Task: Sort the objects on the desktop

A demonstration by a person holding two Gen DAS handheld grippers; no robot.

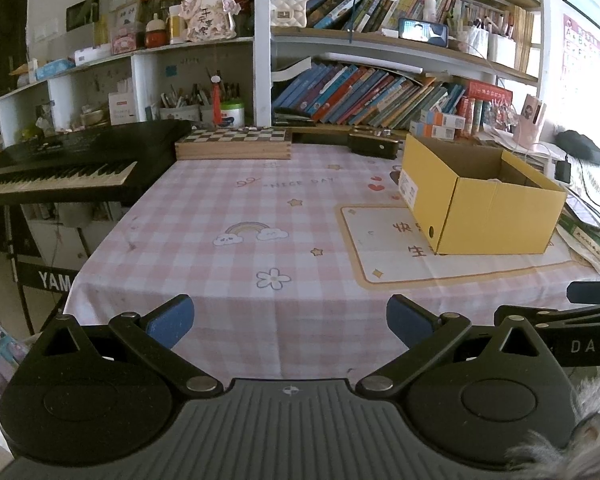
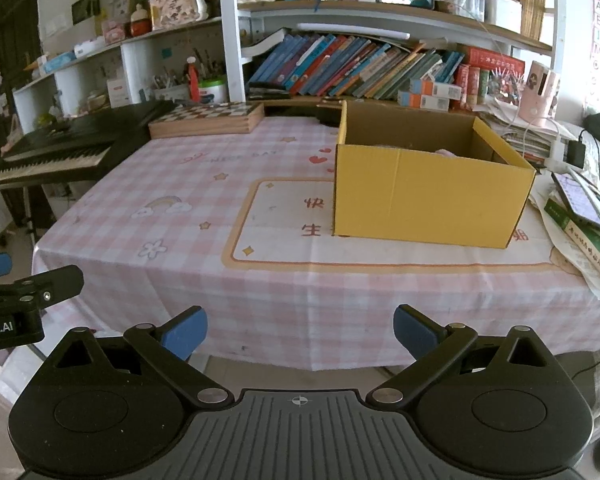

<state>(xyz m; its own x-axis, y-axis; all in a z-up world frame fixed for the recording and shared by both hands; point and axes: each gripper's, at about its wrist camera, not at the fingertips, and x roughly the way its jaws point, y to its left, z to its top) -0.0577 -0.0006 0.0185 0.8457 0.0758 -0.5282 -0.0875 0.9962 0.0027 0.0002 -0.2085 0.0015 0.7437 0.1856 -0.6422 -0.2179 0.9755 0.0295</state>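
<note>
I held both grippers at the near edge of the table (image 1: 228,248), jaws spread and empty: the left gripper (image 1: 290,320) over bare cloth, the right gripper (image 2: 300,332) facing the yellow box (image 2: 432,200). The box stood open on the right side of the cloth, something pale pink just showing inside it; I could not tell what. No loose objects lay on the cloth before me, so I judged the sorting done or nearly so.

left gripper (image 1: 290,322) and right gripper (image 2: 300,330) side by side, level, fingers spread wide, empty.
</note>
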